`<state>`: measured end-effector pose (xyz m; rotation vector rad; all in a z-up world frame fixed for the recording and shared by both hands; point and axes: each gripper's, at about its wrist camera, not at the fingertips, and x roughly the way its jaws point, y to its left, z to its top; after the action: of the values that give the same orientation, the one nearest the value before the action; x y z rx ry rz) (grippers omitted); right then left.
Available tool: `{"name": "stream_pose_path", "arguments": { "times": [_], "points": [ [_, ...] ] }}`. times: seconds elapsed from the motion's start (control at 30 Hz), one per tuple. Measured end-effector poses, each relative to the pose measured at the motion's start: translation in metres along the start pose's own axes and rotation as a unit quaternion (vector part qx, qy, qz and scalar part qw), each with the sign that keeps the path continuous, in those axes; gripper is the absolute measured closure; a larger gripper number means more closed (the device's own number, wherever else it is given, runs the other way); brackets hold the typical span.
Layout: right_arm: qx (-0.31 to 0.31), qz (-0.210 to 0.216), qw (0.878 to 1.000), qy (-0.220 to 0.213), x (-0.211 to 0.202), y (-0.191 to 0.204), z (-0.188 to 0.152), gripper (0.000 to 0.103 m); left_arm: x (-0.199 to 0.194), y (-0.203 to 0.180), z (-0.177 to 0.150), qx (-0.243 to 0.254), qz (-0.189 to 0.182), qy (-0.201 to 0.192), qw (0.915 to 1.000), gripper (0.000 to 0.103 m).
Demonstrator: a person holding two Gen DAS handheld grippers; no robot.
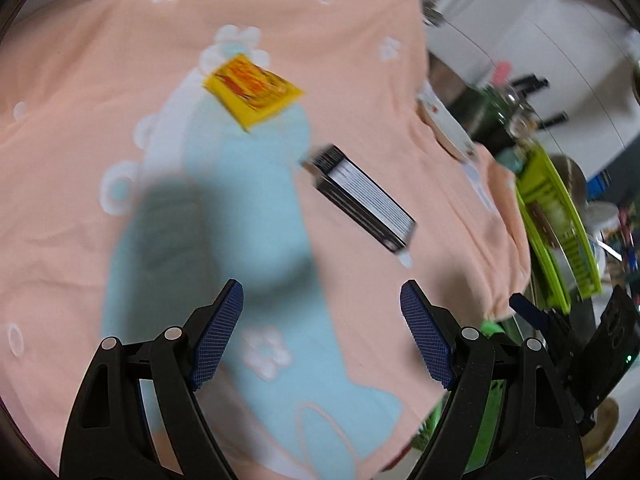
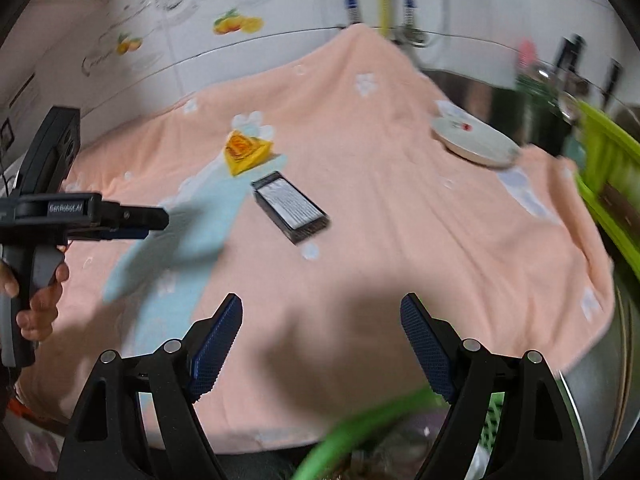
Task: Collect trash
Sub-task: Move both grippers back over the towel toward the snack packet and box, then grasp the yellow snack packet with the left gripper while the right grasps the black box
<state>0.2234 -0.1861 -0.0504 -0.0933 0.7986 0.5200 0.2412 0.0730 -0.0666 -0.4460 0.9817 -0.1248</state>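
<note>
So your left gripper (image 1: pixel 322 332) and right gripper (image 2: pixel 322 344) gape empty, yellow wrapper (image 1: pixel 253 90) and black box (image 1: pixel 362 196) uncollected ahead.

My left gripper (image 1: pixel 322 334) is showing black arms, silver rivets, blue ridged pads (image 1: pixel 218 334); its grey-handled body is wearing "GenRobot.AI" lettering.

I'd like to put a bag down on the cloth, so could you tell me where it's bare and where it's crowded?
The peach cloth lies bare between the black box and the white plate, and along the near edge in front of the right gripper. It is crowded mid-cloth, where the yellow packet sits close beside the box, and at the right edge by the green rack.
</note>
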Motion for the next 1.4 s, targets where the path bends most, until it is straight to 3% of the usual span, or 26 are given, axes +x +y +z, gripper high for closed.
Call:
{"name": "stream_pose_path", "arguments": {
  "times": [0.27, 0.5, 0.73, 1.07, 1.4],
  "points": [
    [-0.050, 0.028, 0.998, 0.018, 0.054, 0.025, 0.043, 0.025, 0.009, 0.037, 0.038, -0.034, 0.021, -0.007, 0.9992, 0.023],
    [-0.087, 0.043, 0.995, 0.036, 0.099, 0.042, 0.073, 0.026, 0.020, 0.056, 0.074, -0.068, 0.016, -0.009, 0.9975, 0.023],
    [-0.101, 0.044, 0.993, 0.053, 0.136, 0.044, 0.087, 0.027, 0.044, 0.069, 0.111, -0.098, 0.023, -0.009, 0.9949, 0.020],
    [-0.111, 0.049, 0.990, 0.072, 0.170, 0.044, 0.096, 0.031, 0.070, 0.084, 0.142, -0.149, -0.006, -0.012, 0.9887, 0.014],
    [-0.117, 0.054, 0.988, 0.084, 0.188, 0.046, 0.093, 0.047, 0.103, 0.097, 0.171, -0.204, -0.012, -0.018, 0.9788, 0.013]
  ]
}}
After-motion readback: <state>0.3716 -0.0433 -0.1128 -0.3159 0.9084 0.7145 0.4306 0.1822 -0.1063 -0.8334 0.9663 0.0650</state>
